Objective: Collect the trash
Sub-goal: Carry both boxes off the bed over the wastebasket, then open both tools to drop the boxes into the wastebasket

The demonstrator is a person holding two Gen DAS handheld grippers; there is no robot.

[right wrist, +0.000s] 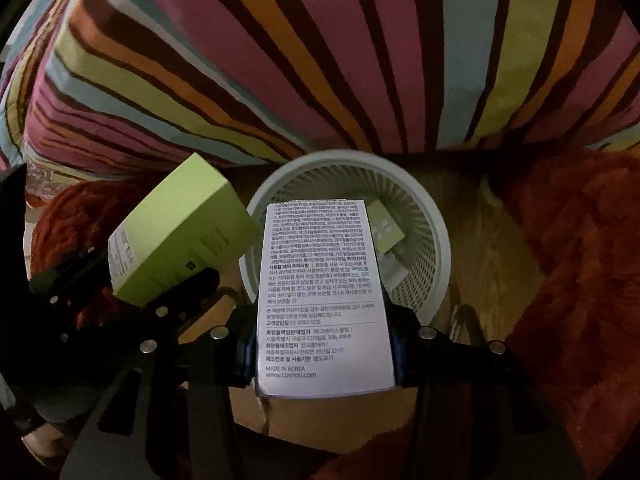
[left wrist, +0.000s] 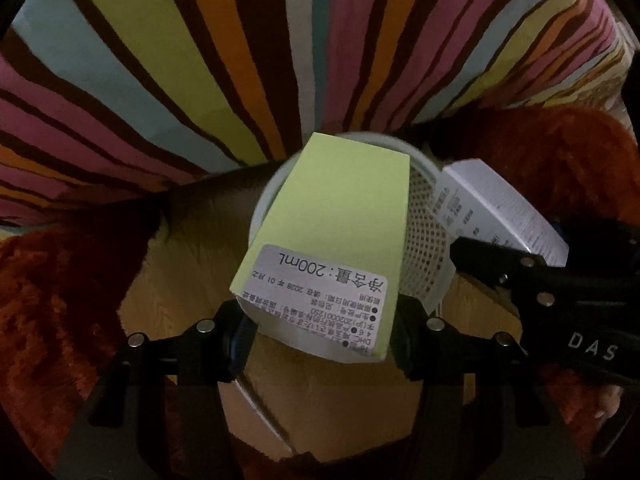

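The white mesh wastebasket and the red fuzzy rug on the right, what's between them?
Only bare wooden floor, seen from the right wrist.

The basket [right wrist: 424, 216] is pale white with a perforated dot grid. Above it, the bedding [right wrist: 320, 52] runs in pink, orange, lime, light-blue and dark-brown stripes. Left of the basket, one box [right wrist: 180, 232] is lime green; over its rim, the other box [right wrist: 324, 292] is white with black print. Flanking it, the rug [right wrist: 580, 280] is rust red on tan wood floor [right wrist: 492, 240].
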